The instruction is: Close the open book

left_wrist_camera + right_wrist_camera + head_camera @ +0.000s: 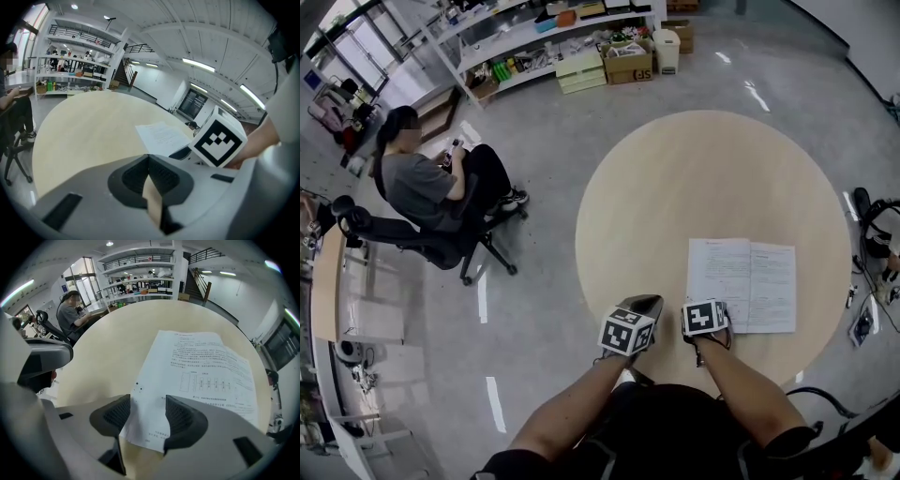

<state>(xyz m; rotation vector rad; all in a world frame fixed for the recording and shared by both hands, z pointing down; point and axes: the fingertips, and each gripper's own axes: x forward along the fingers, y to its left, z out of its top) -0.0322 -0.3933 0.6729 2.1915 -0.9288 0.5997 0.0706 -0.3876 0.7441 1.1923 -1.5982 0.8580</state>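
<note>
An open book (741, 284) is shown lying flat on a round, pale wooden counter (675, 178), in the near right part of its top. Two white pages are spread side by side, with the fold of the spine running away from the viewer between them. Both pages are covered in small dark print, and on the left page the lines of text are followed by a small diagram of boxes. The near left corner of that page is seen between the parted jaws of the right hand-held gripper (146, 401)
</note>
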